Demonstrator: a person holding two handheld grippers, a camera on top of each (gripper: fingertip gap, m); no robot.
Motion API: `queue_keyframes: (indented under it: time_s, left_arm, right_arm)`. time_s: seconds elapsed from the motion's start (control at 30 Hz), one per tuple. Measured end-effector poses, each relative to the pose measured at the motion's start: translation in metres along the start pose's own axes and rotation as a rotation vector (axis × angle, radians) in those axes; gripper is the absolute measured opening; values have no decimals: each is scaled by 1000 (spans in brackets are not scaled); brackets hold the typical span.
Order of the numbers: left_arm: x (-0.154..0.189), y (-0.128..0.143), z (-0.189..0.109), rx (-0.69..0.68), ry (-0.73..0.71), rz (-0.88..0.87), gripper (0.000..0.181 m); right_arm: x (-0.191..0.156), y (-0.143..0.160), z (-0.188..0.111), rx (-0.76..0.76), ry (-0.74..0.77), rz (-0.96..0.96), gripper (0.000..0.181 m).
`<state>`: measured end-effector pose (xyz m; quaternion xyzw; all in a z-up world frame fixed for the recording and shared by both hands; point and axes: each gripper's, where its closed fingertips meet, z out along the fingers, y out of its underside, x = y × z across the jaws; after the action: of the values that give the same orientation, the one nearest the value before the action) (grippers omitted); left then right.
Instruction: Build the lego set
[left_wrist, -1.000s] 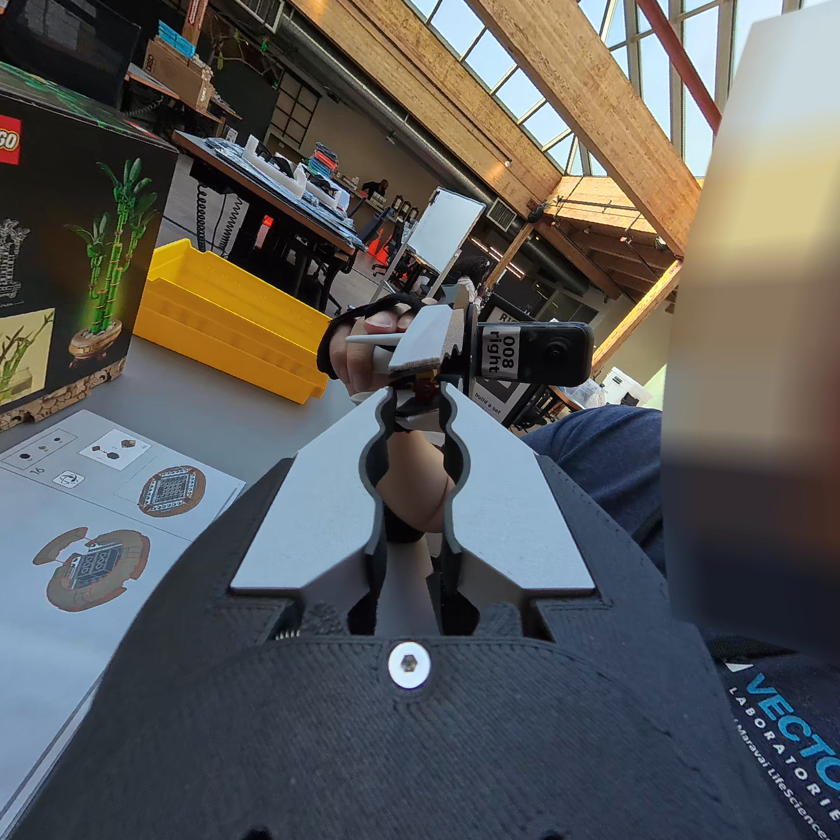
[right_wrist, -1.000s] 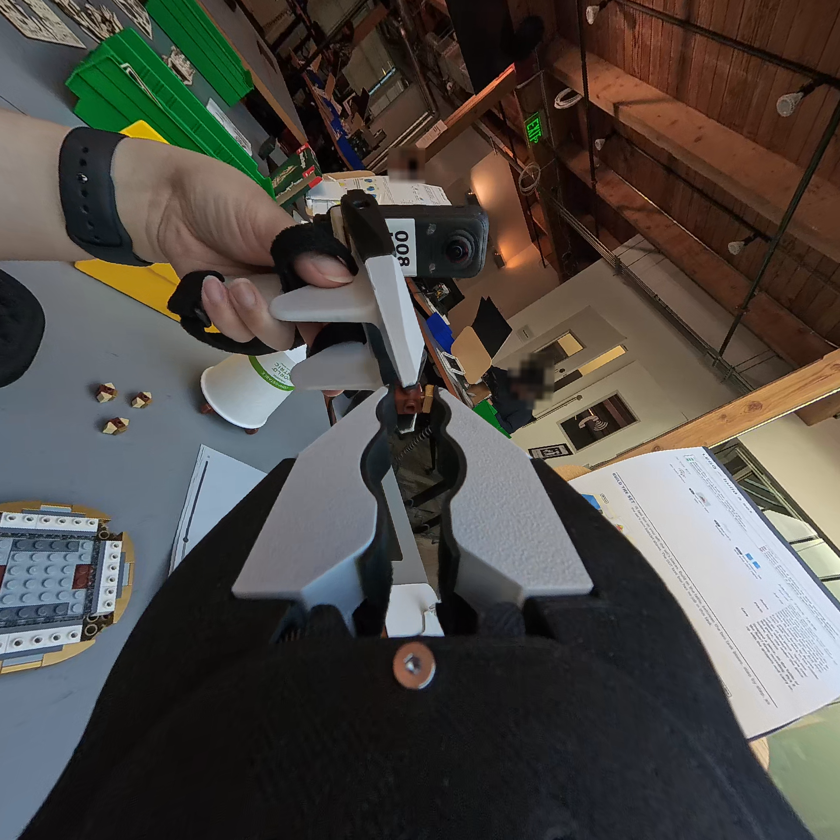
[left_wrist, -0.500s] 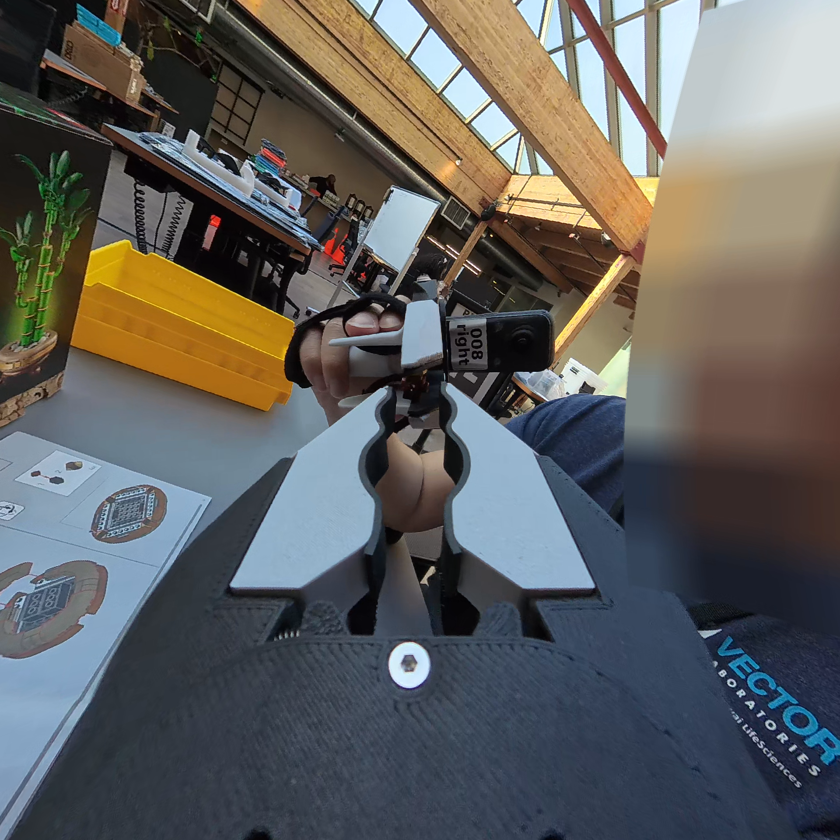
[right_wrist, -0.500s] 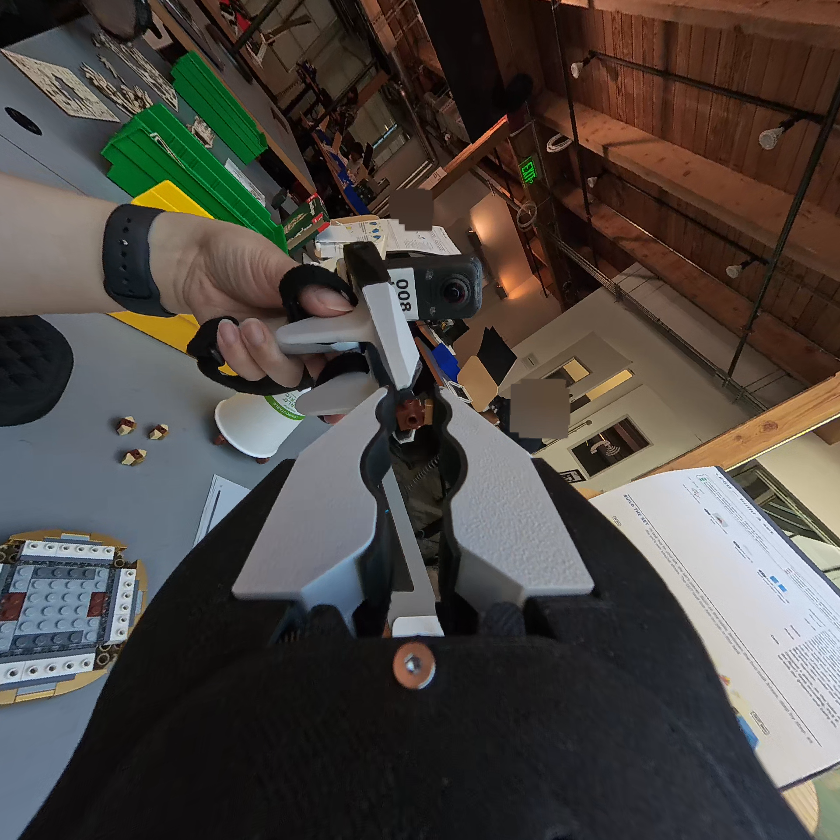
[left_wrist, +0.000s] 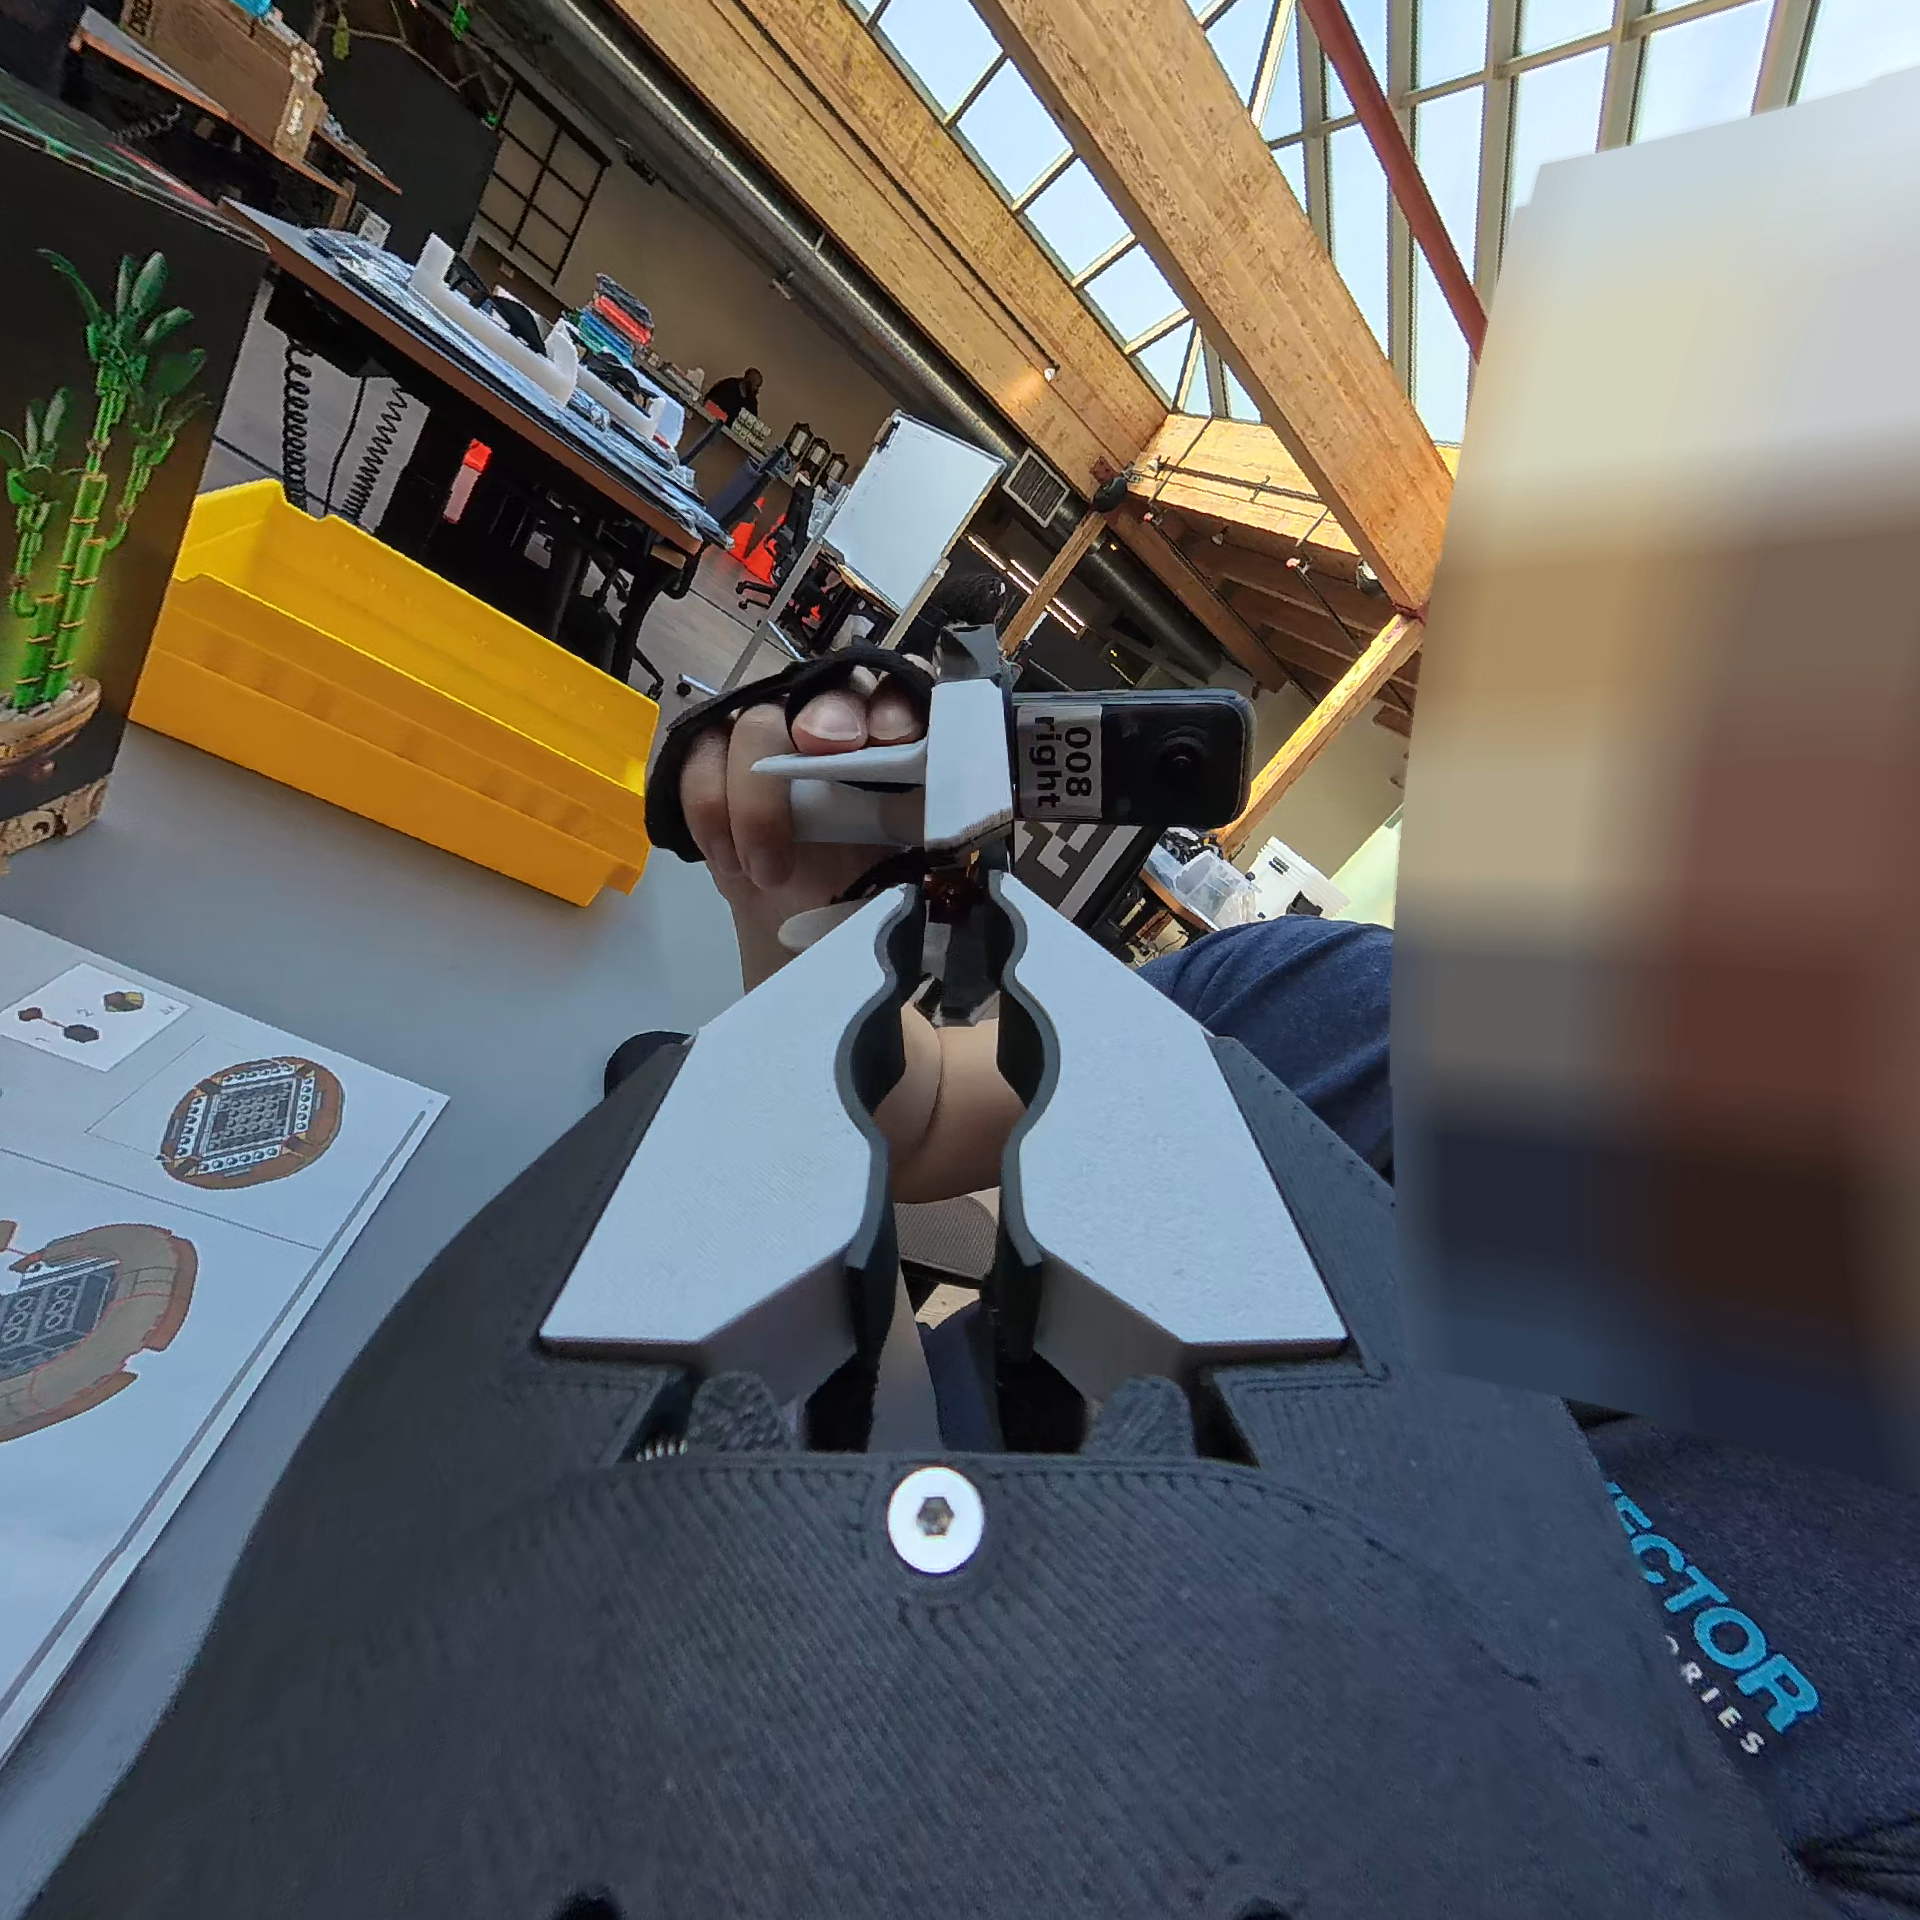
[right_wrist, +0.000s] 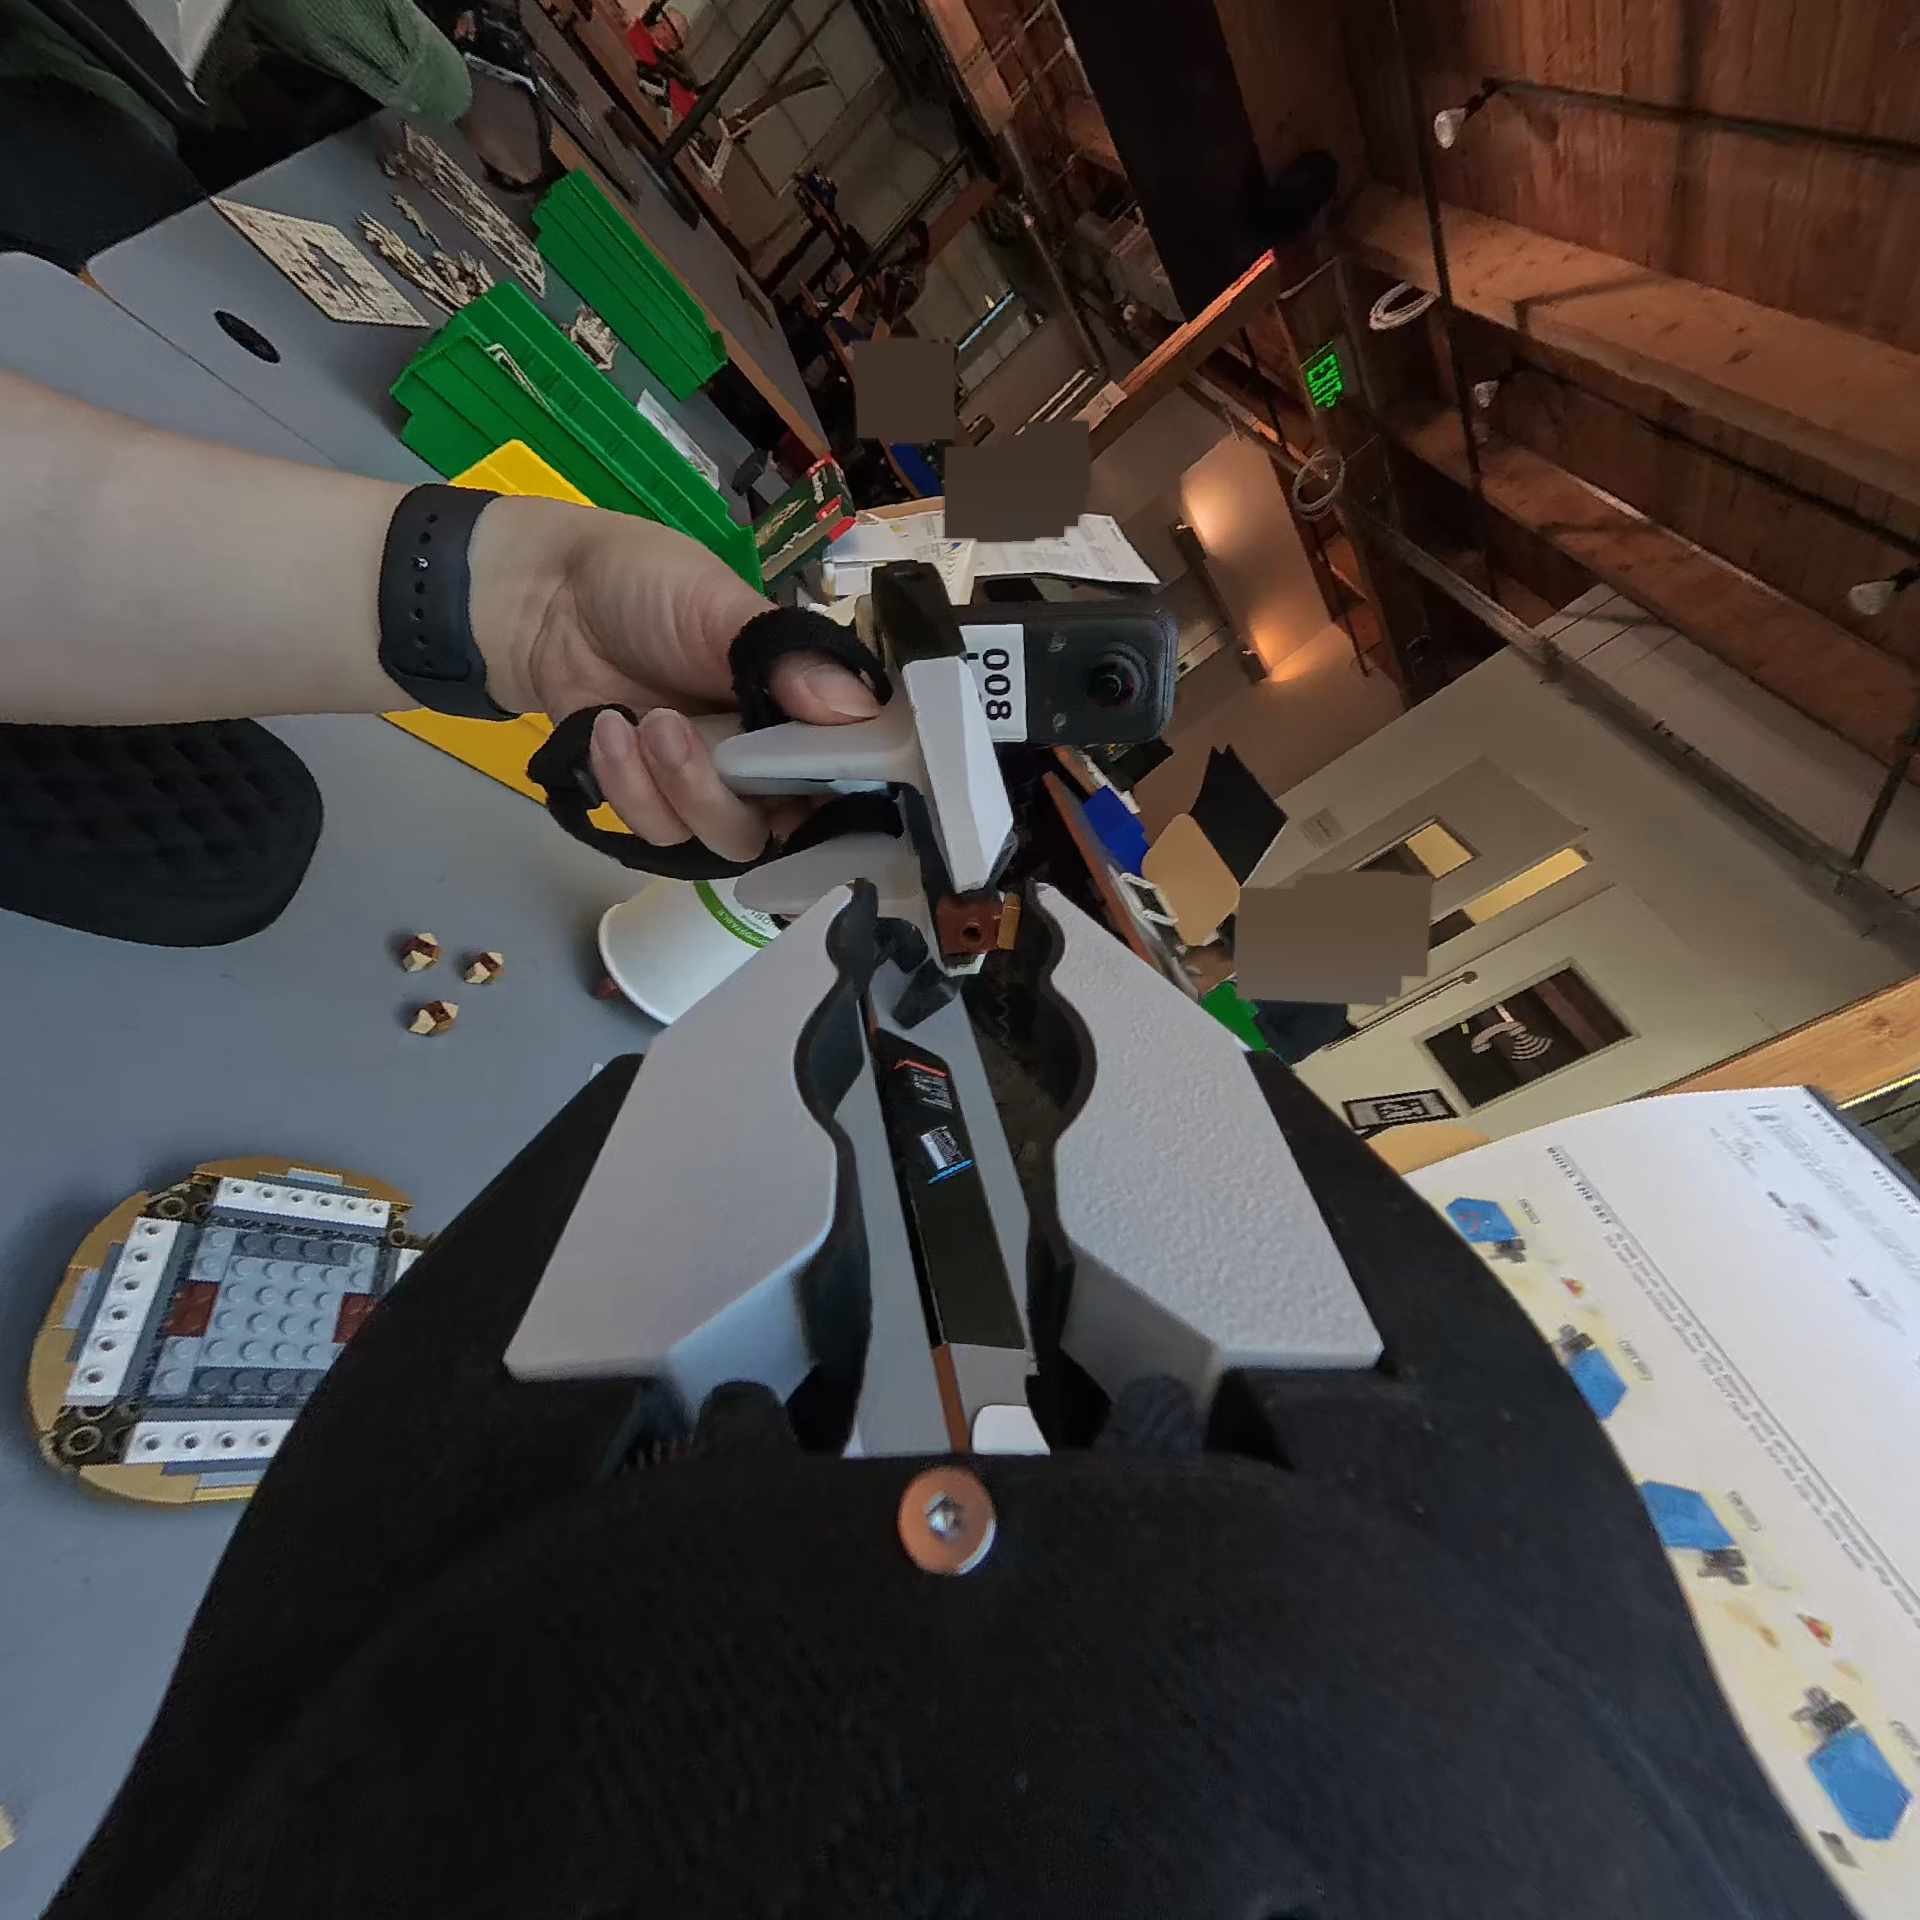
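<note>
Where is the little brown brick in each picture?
Left wrist view: the little brown brick is just above the middle and mostly hidden.
Right wrist view: it is near the middle and plain to see.
Shared landmark: the grey table, low on the left in both.

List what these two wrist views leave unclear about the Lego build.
1. Small reddish-brown Lego piece: both views; crowded fingertips hide which gripper holds it.
2. Round tan-and-grey Lego base: right wrist view; the right gripper covers its right side with its black body.
3. Black Lego box: left wrist view; cut off by the left edge.
4. White paper cup: right wrist view; the same gripper covers its far end.
</note>
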<state>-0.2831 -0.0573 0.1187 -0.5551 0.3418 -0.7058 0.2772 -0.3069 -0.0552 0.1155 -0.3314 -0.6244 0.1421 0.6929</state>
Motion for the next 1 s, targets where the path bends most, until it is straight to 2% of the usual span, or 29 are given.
queue_keyframes:
  time_s: [0.17, 0.23, 0.43, 1.0]
  left_arm:
    - [-1, 7, 3, -40, -13, -12, 9]
    - [-1, 8, 4, -47, -13, -18, 9]
    - [-6, 5, 0, -30, -47, -31, 9]
    - [-12, 7, -1, -40, -62, -48, 9]
  right_arm:
    - [-2, 9, 7, -75, 17, -26, 26]
    - [-1, 8, 8, -81, 36, -46, 16]
    - [2, 12, 12, -124, 70, -62, 17]
    - [0, 17, 13, -127, 65, -30, 13]
